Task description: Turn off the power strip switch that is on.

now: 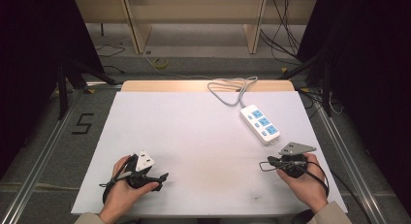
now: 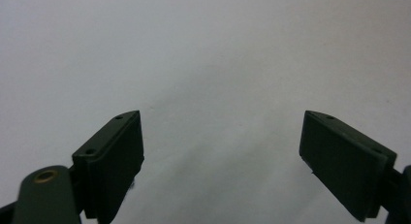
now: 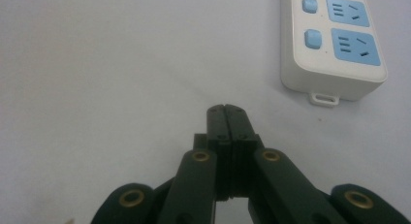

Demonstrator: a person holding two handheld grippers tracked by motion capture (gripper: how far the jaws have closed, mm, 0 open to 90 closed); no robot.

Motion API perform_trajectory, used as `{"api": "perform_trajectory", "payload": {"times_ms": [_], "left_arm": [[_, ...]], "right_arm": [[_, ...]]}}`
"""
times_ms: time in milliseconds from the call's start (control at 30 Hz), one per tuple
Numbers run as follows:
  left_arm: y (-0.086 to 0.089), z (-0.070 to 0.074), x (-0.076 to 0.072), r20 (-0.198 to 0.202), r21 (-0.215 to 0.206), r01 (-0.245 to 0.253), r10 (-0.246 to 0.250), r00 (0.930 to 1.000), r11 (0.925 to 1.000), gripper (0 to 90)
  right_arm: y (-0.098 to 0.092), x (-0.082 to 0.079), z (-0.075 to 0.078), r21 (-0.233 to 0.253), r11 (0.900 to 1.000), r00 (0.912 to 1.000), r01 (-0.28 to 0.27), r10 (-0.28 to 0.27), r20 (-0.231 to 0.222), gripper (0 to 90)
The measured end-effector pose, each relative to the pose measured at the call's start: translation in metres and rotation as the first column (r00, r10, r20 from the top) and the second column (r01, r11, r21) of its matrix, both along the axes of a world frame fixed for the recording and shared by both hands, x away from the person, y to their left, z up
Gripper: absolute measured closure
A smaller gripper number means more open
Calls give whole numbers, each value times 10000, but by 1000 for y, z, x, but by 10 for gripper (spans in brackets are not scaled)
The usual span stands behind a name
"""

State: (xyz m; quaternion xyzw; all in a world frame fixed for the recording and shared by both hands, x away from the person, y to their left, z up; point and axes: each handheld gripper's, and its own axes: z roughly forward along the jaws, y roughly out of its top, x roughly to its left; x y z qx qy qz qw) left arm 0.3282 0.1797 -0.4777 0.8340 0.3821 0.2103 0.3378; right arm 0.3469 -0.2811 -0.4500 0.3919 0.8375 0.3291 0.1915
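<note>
A white power strip [image 1: 260, 124] with blue sockets lies on the right half of the white table [image 1: 194, 136], its grey cable [image 1: 231, 87] looping toward the far edge. Its near end with two sockets and switches appears in the right gripper view [image 3: 334, 44]. My right gripper [image 1: 271, 163] rests near the table's front right, just in front of the strip, jaws pressed together with nothing between them [image 3: 226, 110]. My left gripper [image 1: 164, 177] lies at the front left, held by a hand, its jaws spread wide over bare table [image 2: 223, 136].
Beyond the table's far edge stand wooden shelf legs [image 1: 138, 25] and loose cables [image 1: 286, 40] on the floor. A metal rail [image 1: 48, 141] runs along the left side, and a floor mark reading 5 [image 1: 82, 123] sits beside it.
</note>
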Motion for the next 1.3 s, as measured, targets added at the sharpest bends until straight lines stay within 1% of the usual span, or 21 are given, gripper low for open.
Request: {"api": "perform_trajectory", "payload": {"times_ms": [533, 767, 833, 1000, 1300], "left_arm": [[-1, 0, 1, -3, 1, 2, -2, 10000, 10000, 156], [-1, 0, 1, 15, 5, -3, 3, 10000, 10000, 156], [-1, 0, 1, -7, 61, 34, -34, 10000, 10000, 156], [0, 0, 1, 30, 41, -54, 54, 10000, 10000, 156], [-1, 0, 1, 38, 44, -32, 32, 10000, 10000, 156]], "right_arm": [[1, 14, 8, -196, 9998, 10000, 16, -17, -90, 900], [3, 19, 8, -293, 9996, 9997, -4, -2, -228, 900], [3, 20, 8, -306, 9995, 9998, 13, -20, -221, 900], [3, 25, 9, -385, 9993, 9997, 4, -13, -231, 900], [1, 31, 10, -409, 9991, 9996, 100, -111, -251, 900]]}}
